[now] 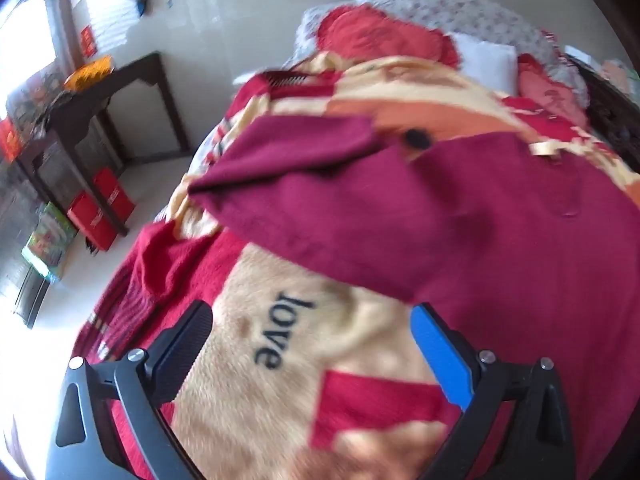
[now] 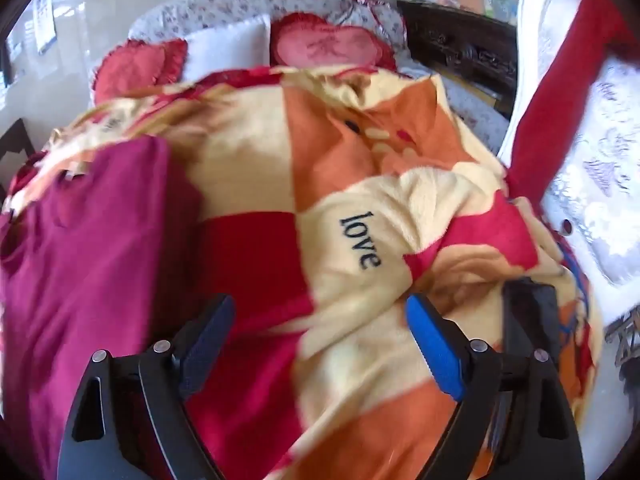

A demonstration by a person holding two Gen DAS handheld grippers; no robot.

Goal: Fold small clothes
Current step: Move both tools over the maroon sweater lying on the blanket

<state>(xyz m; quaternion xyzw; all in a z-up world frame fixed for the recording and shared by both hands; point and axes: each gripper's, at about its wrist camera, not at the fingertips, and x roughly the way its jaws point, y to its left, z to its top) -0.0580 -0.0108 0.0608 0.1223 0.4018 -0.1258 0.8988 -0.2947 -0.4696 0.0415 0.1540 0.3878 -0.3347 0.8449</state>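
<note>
I see the patchwork blanket (image 2: pixel 360 168) covering the bed, blurred throughout. On it lies the maroon garment (image 1: pixel 480 216), its right side cut off by my left view's rim. My left gripper (image 1: pixel 312 344) and right gripper (image 2: pixel 320 332) hang with jaws apart, empty, over bare blanket.

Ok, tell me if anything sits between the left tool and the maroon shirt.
Nothing visible does. The left tool hangs open over the blanket, and the shirt lies just ahead with only bare blanket between.
</note>
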